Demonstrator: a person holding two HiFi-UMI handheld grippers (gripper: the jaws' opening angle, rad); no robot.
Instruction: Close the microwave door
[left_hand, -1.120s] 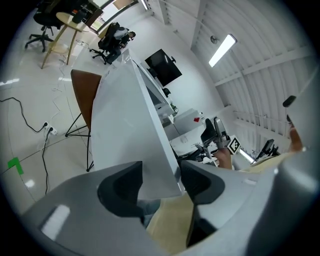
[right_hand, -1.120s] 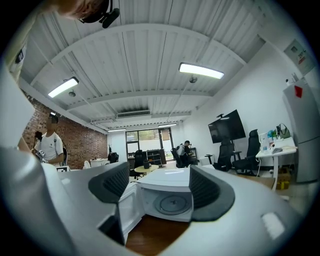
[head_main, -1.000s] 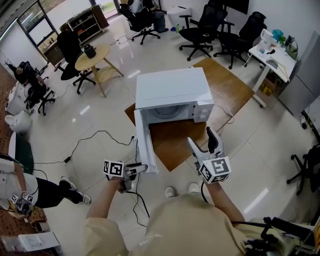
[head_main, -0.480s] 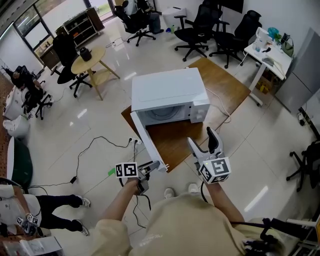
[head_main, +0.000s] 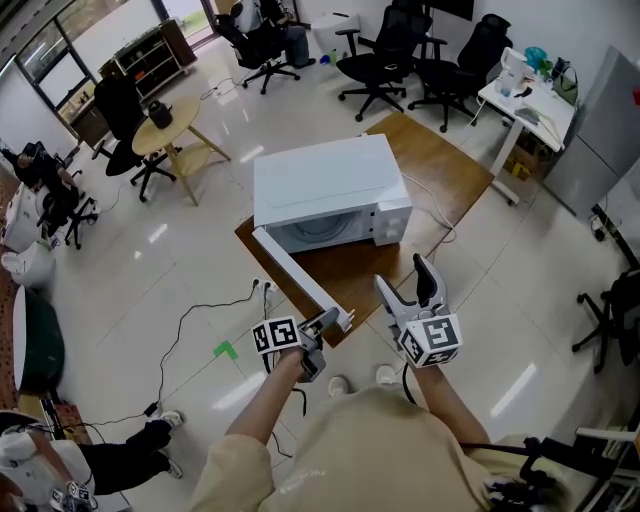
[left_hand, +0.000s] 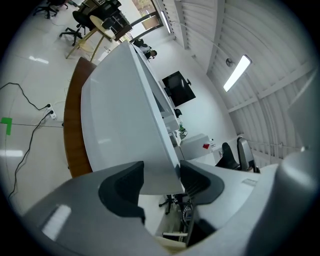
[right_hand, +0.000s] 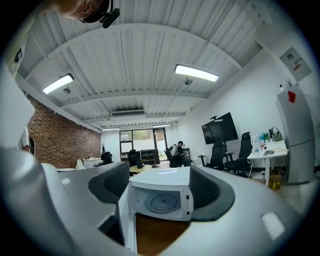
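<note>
At frame centre the left gripper (head_main: 330, 321) pinches the free edge of the half-open door (head_main: 296, 276) (right gripper (head_main: 402, 278) spread, idle), and next, I judge, must swing it shut against the microwave (head_main: 320, 185).

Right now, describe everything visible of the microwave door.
The microwave door is a plain white, smooth-looking panel, hinged at the left side of the microwave. It stands swung wide open, reaching toward the person along the wooden table edge. The left gripper has its jaws closed on the door's free end; nothing else is seen touching it.
</note>
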